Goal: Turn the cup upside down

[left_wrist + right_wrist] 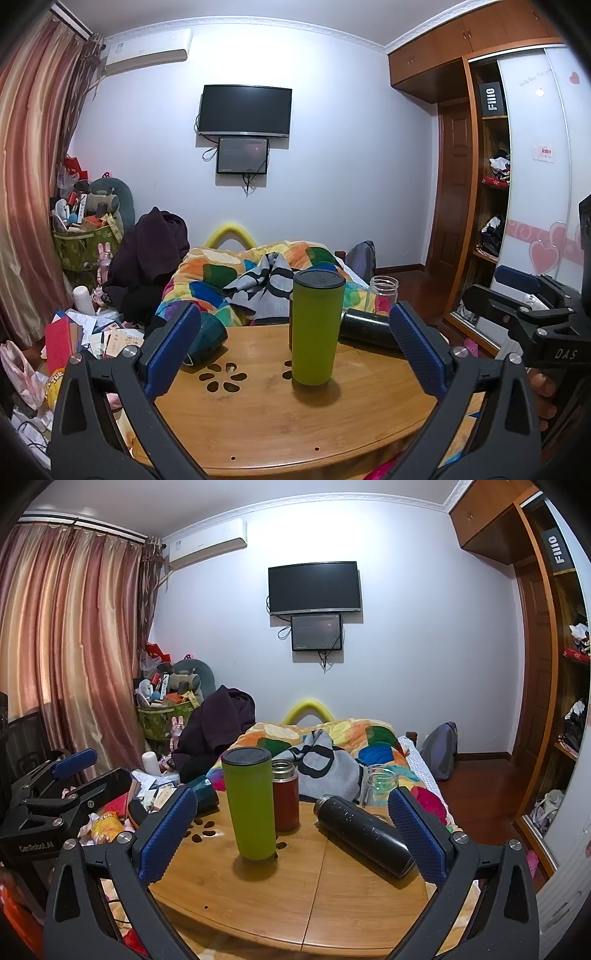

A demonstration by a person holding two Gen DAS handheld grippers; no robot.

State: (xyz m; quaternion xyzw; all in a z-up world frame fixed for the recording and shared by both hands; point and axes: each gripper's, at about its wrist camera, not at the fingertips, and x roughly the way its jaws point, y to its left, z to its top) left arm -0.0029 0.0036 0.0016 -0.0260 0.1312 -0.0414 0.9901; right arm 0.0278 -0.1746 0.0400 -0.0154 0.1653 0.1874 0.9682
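Observation:
A tall green cup (316, 328) with a dark lid stands upright on the round wooden table (277, 424); it also shows in the right wrist view (253, 801). My left gripper (295, 350) is open and empty, jaws spread wide, just in front of the green cup. My right gripper (291, 830) is open and empty above the table's near edge, with the green cup ahead and slightly left. The right gripper also shows at the right edge of the left wrist view (524, 291), and the left gripper at the left of the right wrist view (85, 768).
A black bottle (364, 834) lies on its side right of the green cup. A red flask (285, 797) stands behind the green cup. A clear glass jar (380, 782) and a dark teal cup (203, 794) lying on its side sit at the table's far edge. A bed with a colourful quilt (332, 746) lies beyond.

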